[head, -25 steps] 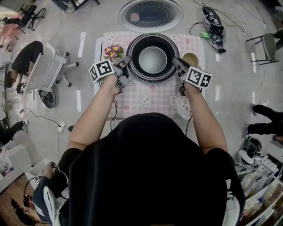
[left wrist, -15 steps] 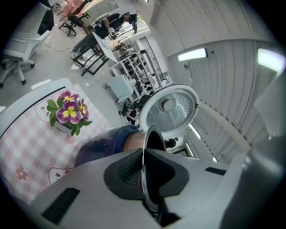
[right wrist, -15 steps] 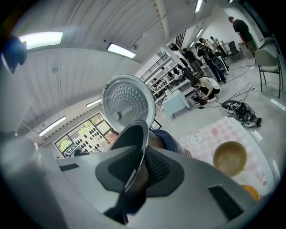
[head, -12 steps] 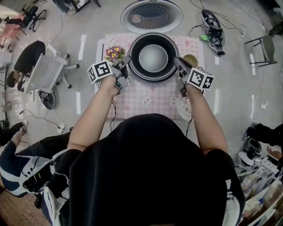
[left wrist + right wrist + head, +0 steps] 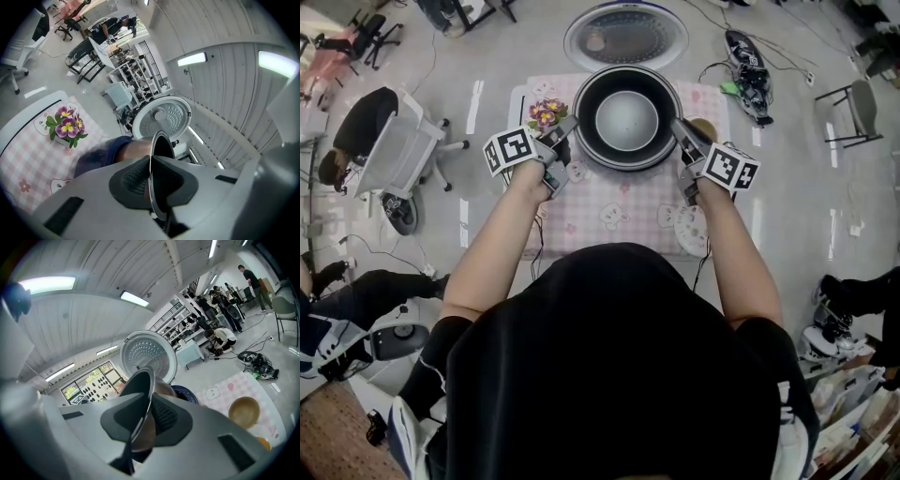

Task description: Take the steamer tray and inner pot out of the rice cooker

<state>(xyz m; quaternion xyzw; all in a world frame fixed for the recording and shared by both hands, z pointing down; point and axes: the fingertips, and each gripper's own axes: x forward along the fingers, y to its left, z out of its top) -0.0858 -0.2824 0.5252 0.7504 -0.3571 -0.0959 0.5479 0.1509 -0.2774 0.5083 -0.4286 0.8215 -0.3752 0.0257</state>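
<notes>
1. One inner pot (image 5: 626,120) — round, thin-walled metal, dark inside with a pale grey floor, coppery outside; at the far end of the tabletop (image 5: 515,108), raised over the dark blue rice cooker body (image 5: 98,159), whether quite clear of it not to be told.
2. Two tools, each with ribbed black pads: left tool (image 5: 150,185) nipped almost closed on the pot's thin rim at its left side, right tool (image 5: 143,423) likewise clamped on the rim at the opposite side.
3. One cooker lid (image 5: 625,36) standing open behind, round, silvery, dimpled with rows of dots.
4. One steamer tray (image 5: 686,228) — white, round, perforated, flat on the tabletop and partly hidden under the right forearm.
5. One pink checked cloth (image 5: 619,202) with bear prints; on it one smooth wooden bowl (image 5: 243,412) and one small pot of purple and yellow flowers (image 5: 65,127).
</notes>
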